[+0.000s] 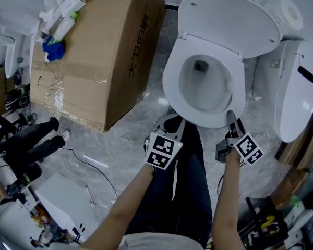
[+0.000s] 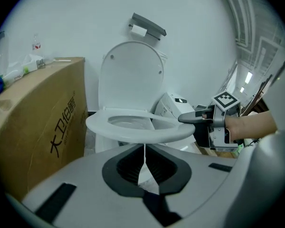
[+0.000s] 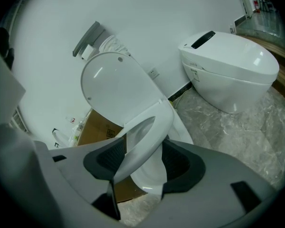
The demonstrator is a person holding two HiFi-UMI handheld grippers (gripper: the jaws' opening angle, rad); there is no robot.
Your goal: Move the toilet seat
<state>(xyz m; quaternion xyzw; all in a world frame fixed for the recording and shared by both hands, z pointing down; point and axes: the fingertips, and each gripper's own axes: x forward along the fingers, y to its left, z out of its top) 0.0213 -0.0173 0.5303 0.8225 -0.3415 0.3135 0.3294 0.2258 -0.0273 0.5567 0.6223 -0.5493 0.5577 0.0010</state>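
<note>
Marble floor (image 1: 120, 139) underfoot. The toilet seat (image 1: 239, 90) is just raised off the bowl (image 1: 201, 87). My right gripper's (image 1: 230, 120) jaws clamp its front rim, and my left gripper's (image 1: 169, 123) jaws are together, empty. Next, I reckon, swing it up towards the lid (image 1: 229, 20).

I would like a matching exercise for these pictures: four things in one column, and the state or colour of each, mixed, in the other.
Things:
1. lid
2. seat
3. left gripper
4. box

States:
a. jaws shut
b. brown
c. upright
d. between the jaws of the right gripper

Pairs: 1-c, 2-d, 3-a, 4-b
</note>
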